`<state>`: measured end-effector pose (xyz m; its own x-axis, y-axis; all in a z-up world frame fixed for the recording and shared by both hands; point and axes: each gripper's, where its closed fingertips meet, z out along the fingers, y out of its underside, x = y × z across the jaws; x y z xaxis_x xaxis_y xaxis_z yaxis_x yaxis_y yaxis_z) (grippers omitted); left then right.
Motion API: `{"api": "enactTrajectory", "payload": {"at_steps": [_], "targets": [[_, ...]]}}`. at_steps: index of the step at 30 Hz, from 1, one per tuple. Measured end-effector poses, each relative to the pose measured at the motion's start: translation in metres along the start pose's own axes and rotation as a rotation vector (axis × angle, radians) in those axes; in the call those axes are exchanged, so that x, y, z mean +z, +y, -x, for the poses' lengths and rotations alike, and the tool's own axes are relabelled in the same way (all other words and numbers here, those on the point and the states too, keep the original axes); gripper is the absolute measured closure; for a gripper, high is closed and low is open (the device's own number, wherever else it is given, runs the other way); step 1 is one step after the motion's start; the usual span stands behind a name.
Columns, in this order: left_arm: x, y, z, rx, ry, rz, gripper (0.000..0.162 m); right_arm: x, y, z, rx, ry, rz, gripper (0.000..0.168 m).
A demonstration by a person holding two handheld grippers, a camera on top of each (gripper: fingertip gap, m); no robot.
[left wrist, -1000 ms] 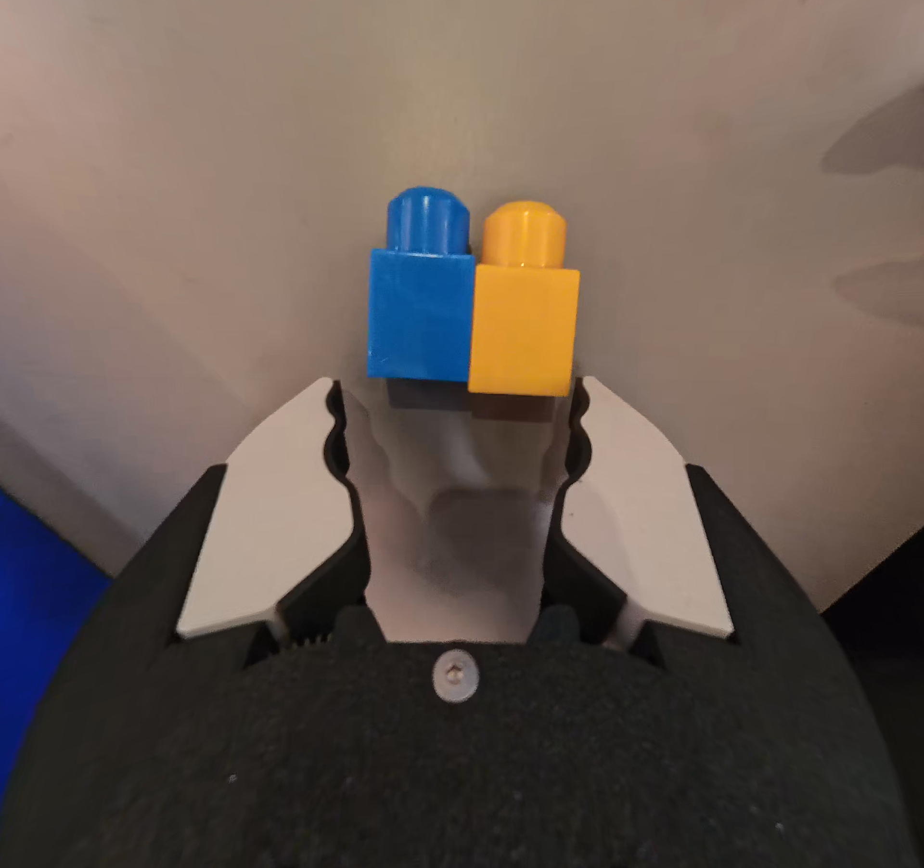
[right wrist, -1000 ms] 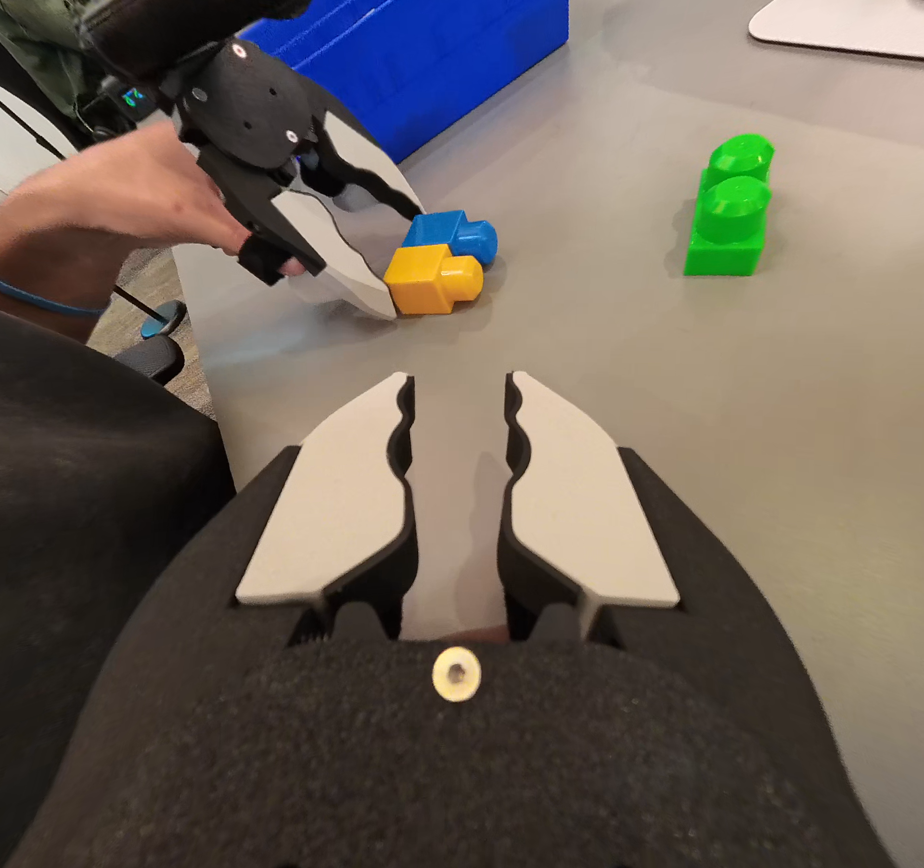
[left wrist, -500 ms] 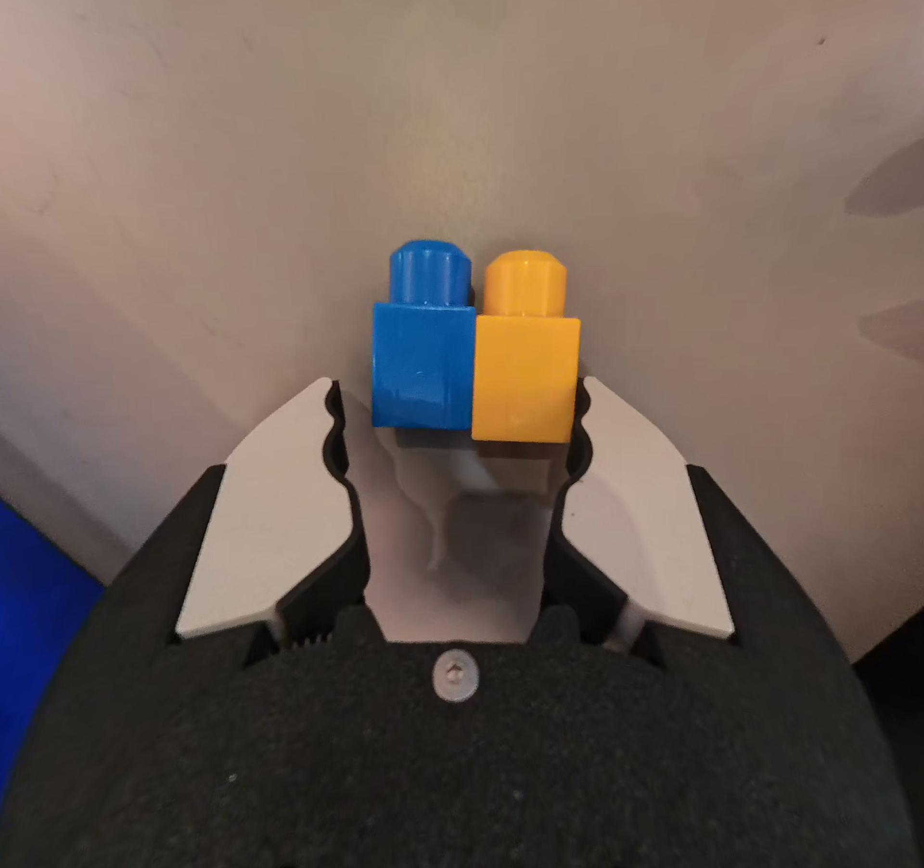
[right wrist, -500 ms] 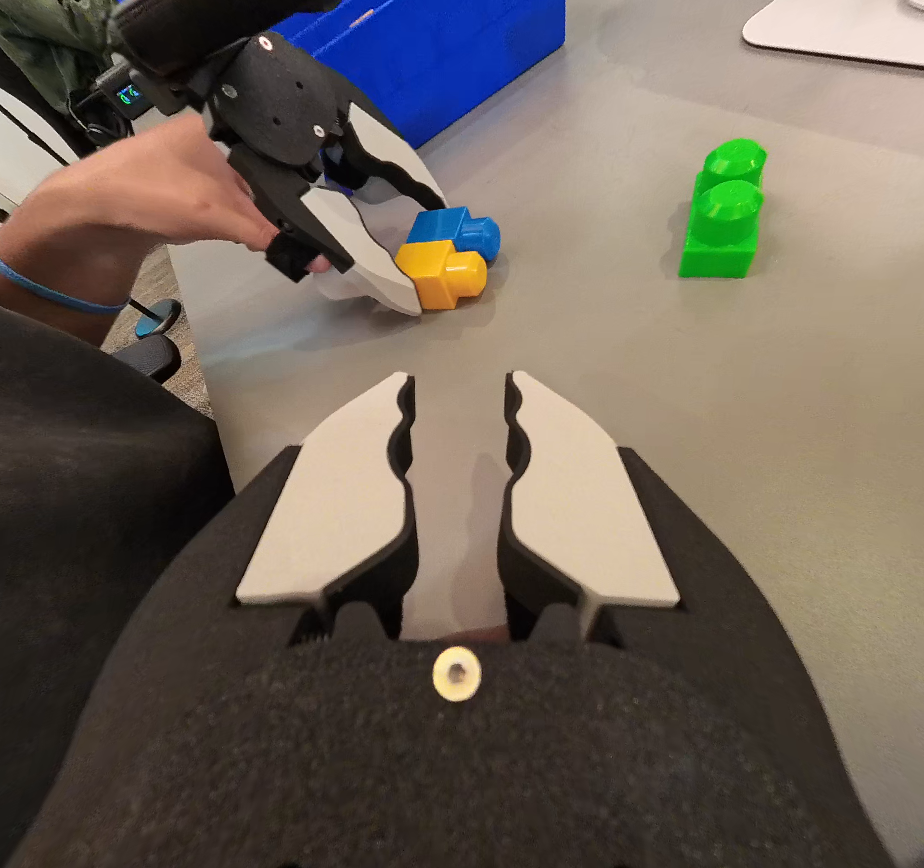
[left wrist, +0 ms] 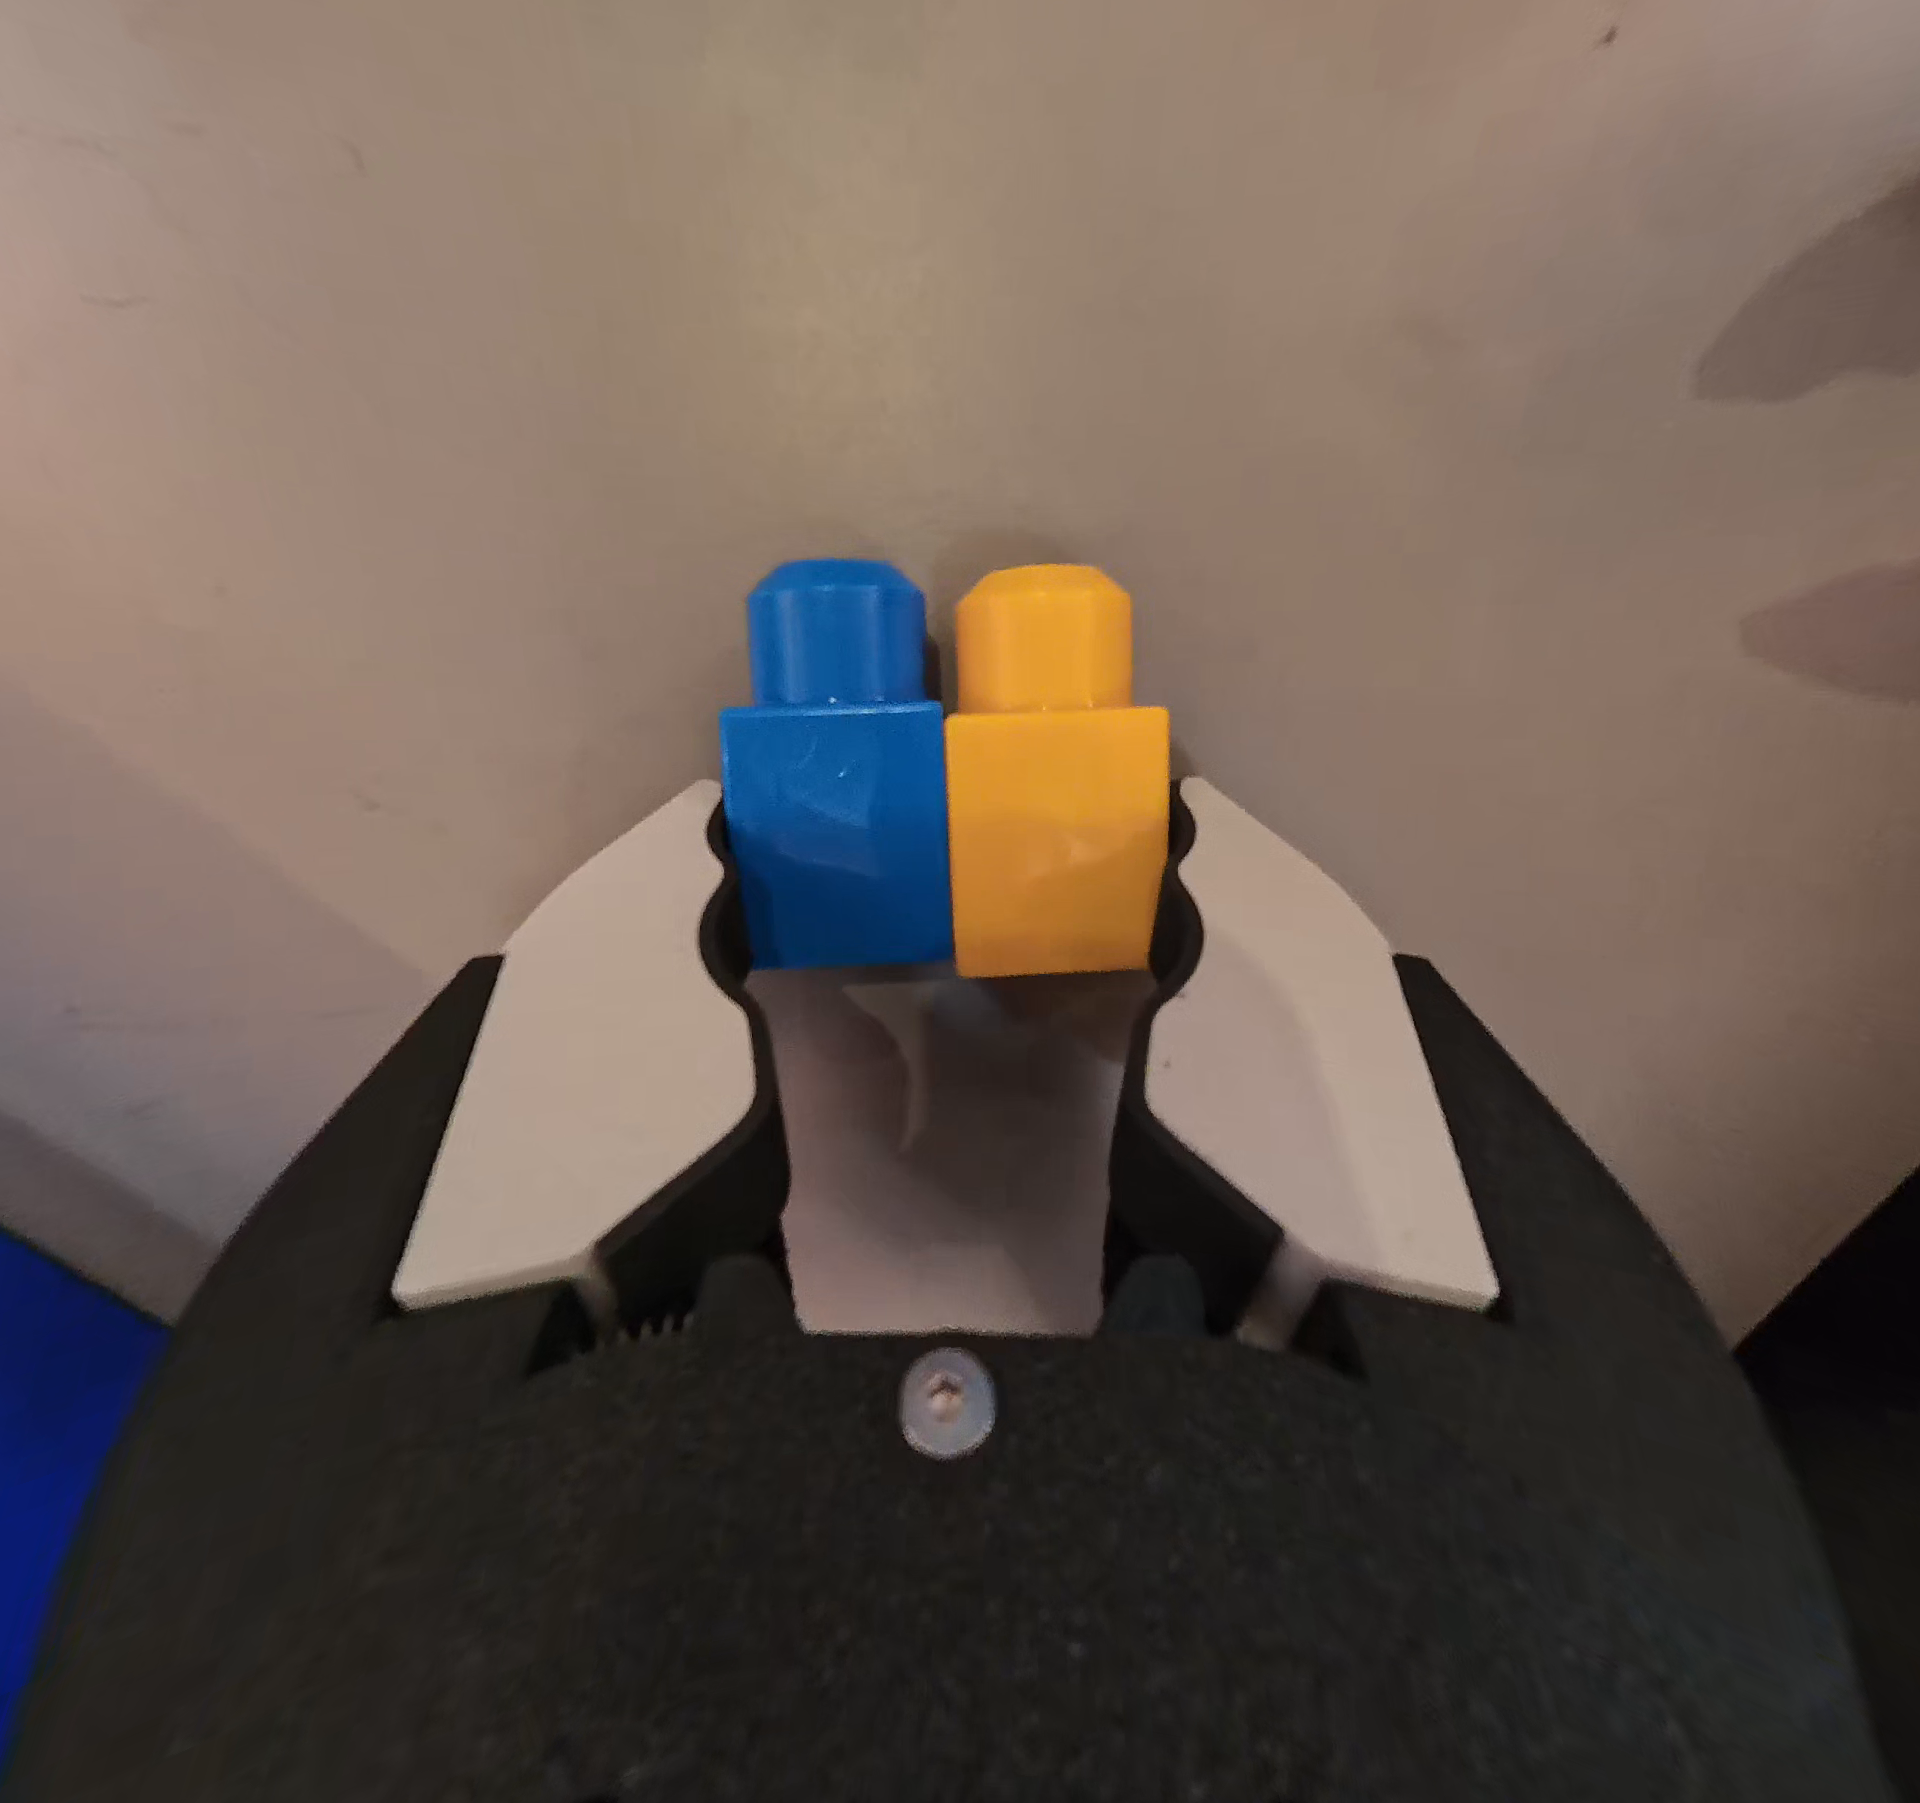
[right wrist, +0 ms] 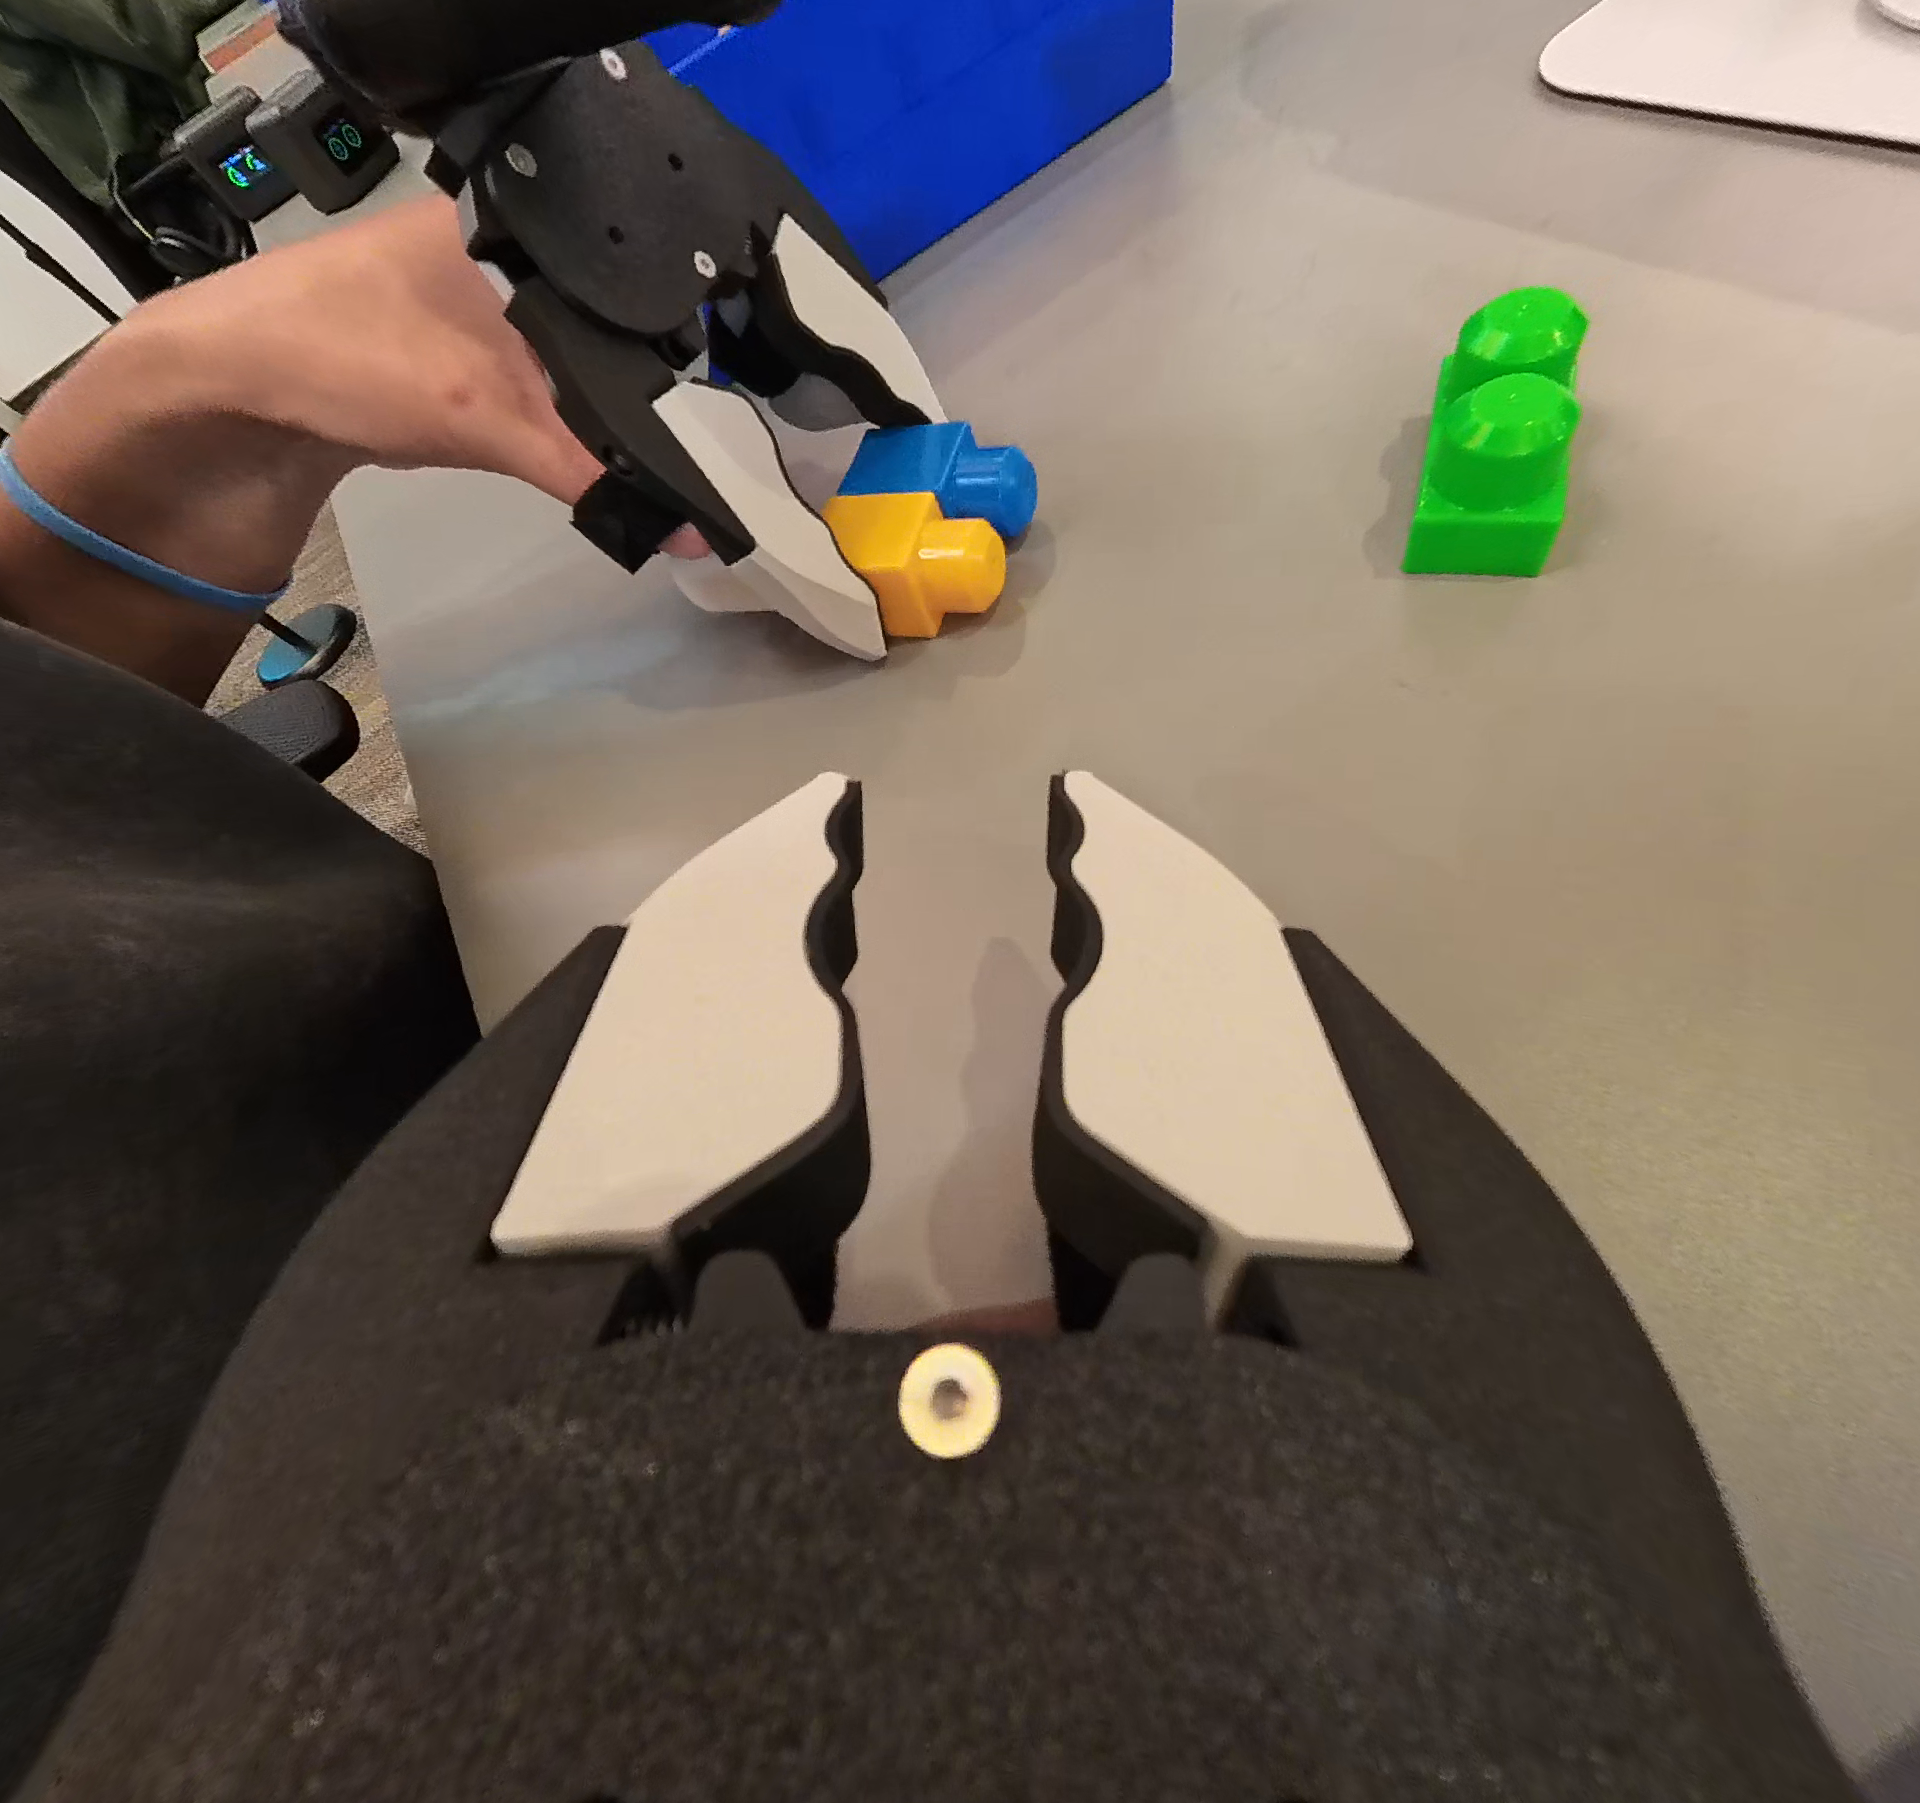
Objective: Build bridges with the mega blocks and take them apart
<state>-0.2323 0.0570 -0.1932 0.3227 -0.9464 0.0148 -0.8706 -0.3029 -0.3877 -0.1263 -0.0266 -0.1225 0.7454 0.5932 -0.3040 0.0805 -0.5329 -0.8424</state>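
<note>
Nearest, right gripper (right wrist: pixel 956 797): held low over bare grey table (right wrist: pixel 1351 818), fingers parted by a narrow gap, nothing between them. Beyond it, to the left, left gripper (left wrist: pixel 948 818): angled down to the tabletop, held by a hand (right wrist: pixel 343 382) with a blue band on the wrist, jaws spread wide around a pair of small blocks. Blue block (left wrist: pixel 836 849) and yellow block (left wrist: pixel 1055 849): single-stud pieces, lying on their sides on the table, pressed flank to flank, studs pointing away from the left gripper. Left finger against the outer face of the blue block, right finger at or just off the outer face of the yellow one; firm grip or mere straddle not clear from either view. Further right, well apart from the pair, green block (right wrist: pixel 1496 444): two-stud piece, upright, studs up, untouched. Behind the left gripper, blue bin (right wrist: pixel 935 60) on the table's far side. Far right corner, white flat base (right wrist: pixel 1745 39), partly cut off. Far left, off the table, two small black devices (right wrist: pixel 301 148) with lit screens.
</note>
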Motion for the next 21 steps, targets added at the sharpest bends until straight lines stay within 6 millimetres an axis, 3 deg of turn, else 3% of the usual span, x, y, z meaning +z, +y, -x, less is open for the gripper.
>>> {"api": "enactTrajectory", "payload": {"at_steps": [9,13,15,18,21], "targets": [[-0.015,-0.004,-0.001,0.08,-0.05,-0.086,0.087,0.003,-0.002,-0.012,0.032,0.04,0.019,0.135],[-0.035,-0.007,0.01,0.091,-0.106,-0.231,0.087,0.005,-0.023,-0.036,0.122,0.09,0.13,0.13],[-0.042,-0.006,0.015,0.082,-0.129,-0.296,0.087,0.008,-0.041,-0.054,0.066,0.152,0.228,0.127],[-0.046,-0.001,0.019,0.05,-0.153,-0.353,0.087,0.032,-0.065,-0.09,-0.019,0.305,0.328,0.123],[-0.047,0.002,0.016,0.049,-0.162,-0.392,0.087,0.074,-0.062,-0.114,-0.05,0.369,0.461,0.124]]}}
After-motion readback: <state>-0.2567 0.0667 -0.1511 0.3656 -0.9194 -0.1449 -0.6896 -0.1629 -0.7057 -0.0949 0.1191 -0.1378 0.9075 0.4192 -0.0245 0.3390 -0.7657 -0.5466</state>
